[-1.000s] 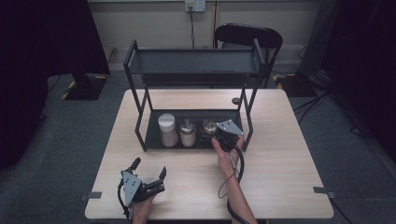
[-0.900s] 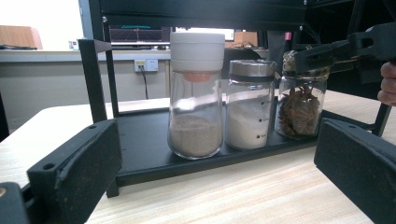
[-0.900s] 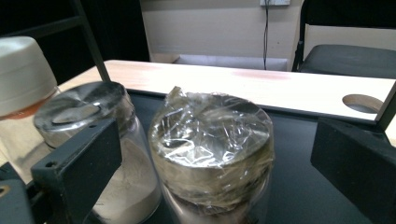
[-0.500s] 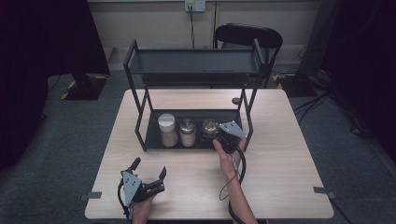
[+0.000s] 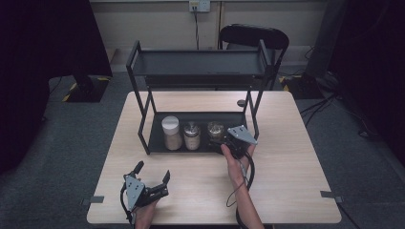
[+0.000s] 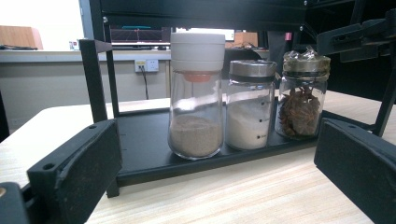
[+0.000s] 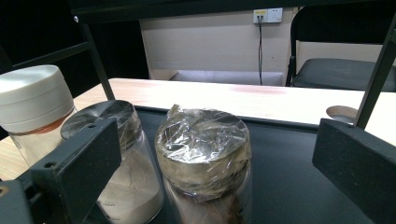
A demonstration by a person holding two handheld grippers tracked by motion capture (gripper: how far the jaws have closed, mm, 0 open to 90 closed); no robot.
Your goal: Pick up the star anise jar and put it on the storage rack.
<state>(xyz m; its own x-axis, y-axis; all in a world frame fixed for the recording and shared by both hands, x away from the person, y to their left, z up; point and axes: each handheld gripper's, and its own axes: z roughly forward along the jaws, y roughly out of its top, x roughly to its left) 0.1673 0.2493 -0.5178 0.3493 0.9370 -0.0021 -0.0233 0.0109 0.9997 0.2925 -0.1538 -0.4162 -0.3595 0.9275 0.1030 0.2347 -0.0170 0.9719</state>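
right gripper (image 5: 228, 141) sits at the front edge of the black rack (image 5: 200, 67), jaws spread wide on either side of the foil-capped jar (image 7: 204, 168), not touching it. that jar stands on the rack's lower tray (image 5: 157, 136), rightmost of three, just beside the steel-lid jar (image 7: 122, 163) with white powder; the white-lid jar (image 7: 32, 105) is at the far left of the row. left gripper (image 5: 152, 181) rests low near the table's (image 5: 286, 162) front edge, well apart from the rack, jaws open, holding nothing. a chair (image 5: 255, 36) stands behind the table.
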